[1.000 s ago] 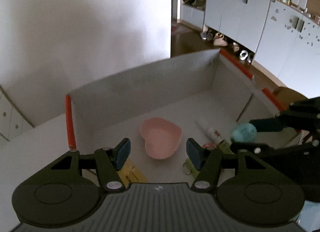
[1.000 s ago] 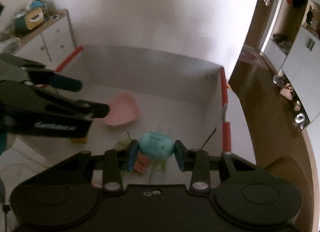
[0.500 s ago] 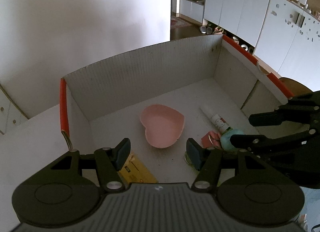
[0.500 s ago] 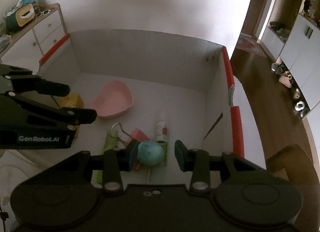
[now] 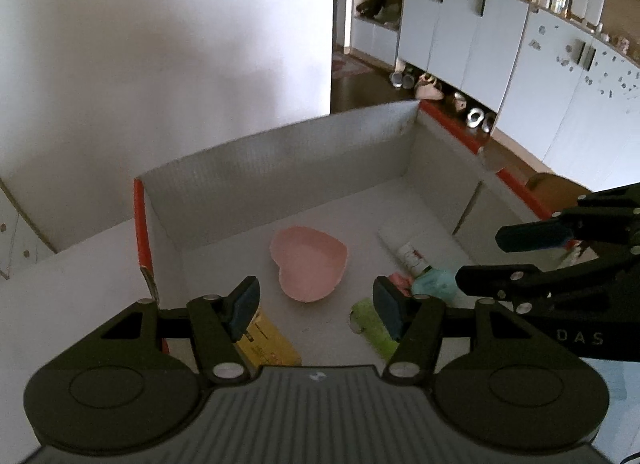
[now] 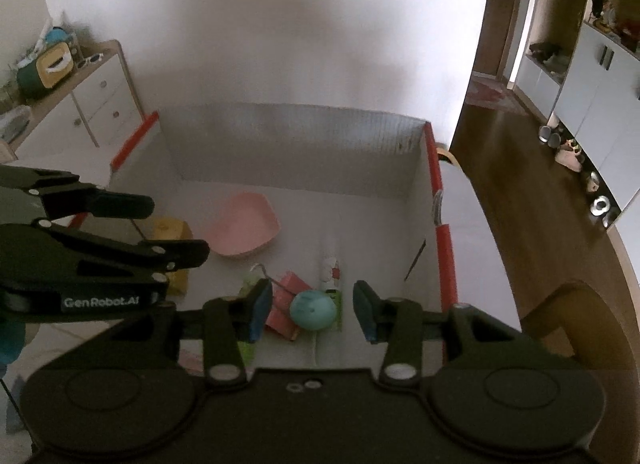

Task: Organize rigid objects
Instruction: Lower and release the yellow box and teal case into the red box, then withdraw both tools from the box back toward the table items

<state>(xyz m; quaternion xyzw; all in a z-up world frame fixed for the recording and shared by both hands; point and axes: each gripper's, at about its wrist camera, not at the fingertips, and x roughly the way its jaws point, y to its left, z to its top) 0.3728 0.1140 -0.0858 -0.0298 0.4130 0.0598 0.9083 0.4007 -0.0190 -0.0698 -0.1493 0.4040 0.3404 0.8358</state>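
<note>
Right gripper (image 6: 313, 306) has its jaws spread and has just been opening, nothing pinched: the teal egg-shaped thing (image 6: 312, 310) sits between the pads but below them, down on the box floor, touching neither. Left gripper (image 5: 316, 306) is also spread and empty, hovering over the near-left part of the box (image 5: 280, 156), a grey cardboard one with red tape on its side rims. Stuff around the egg: it rests partly on a pink flat item (image 6: 286, 300) and a green card (image 6: 338, 310), with a small white tube (image 6: 330, 270) just behind it. Pink heart-shaped dish (image 5: 308, 268) is mid-floor, well apart, and a yellow box (image 5: 266, 338) lies near the left wall, half hidden behind the left gripper's finger. Nothing blocks the space above the egg. Versus a second ago: the egg was clamped in the right jaws up in the air, now it's released and lying among the clutter. Egg looks matte, smooth, with faint markings on top.
</note>
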